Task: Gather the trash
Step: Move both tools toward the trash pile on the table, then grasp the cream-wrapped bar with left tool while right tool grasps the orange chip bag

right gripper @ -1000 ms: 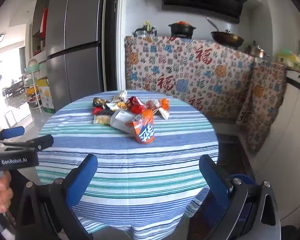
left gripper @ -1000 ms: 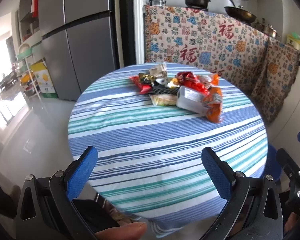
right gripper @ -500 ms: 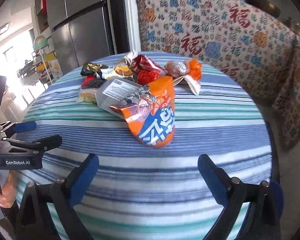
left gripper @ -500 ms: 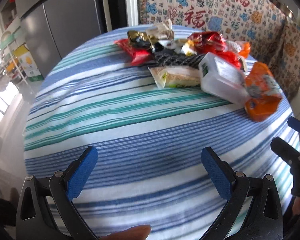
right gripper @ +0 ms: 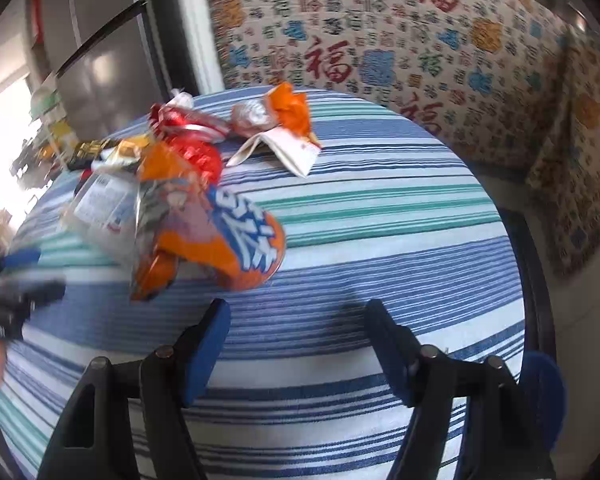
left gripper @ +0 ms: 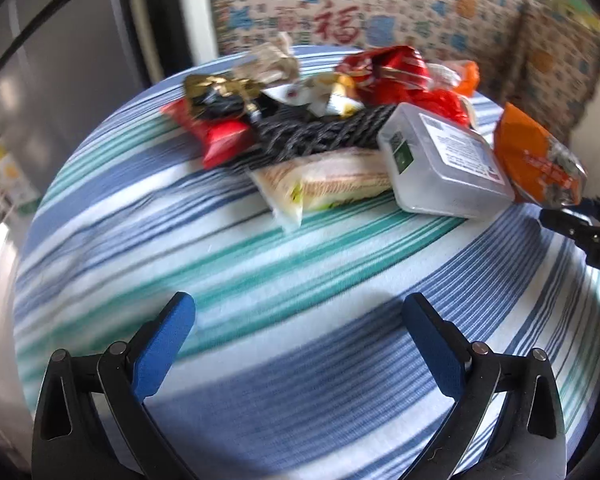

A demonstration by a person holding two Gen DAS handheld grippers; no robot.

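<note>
I've got both grippers over the round table w/ its blue, teal and white striped cloth; trash sits in one heap on the far part of it. Left gripper hangs above bare cloth, fingers wide apart, nothing between them; the heap is well ahead of it. Right gripper also has its fingers apart and empty, tips just short of the orange snack bag, not touching it as far as I can see.

Containers: only one I can make out, a clear plastic tub w/ a white printed label on its lid and a green sticker on its side; lid is on, tub lies tilted on the pile; contents look like nothing much but the plastic is cloudy, so can't tell for sure. The orange bag leans against its right end; in the right wrist view the tub is half hidden behind that bag.

Rest of the heap: pale sandwich-type wrapper touching the tub's near-left corner; black netted piece behind it; red packet on the left; gold-black wrapper above that; crumpled red foil bag at the back; a white folded paper lies apart to the right. Patterned fabric hangs behind the table; grey fridge to the left.
</note>
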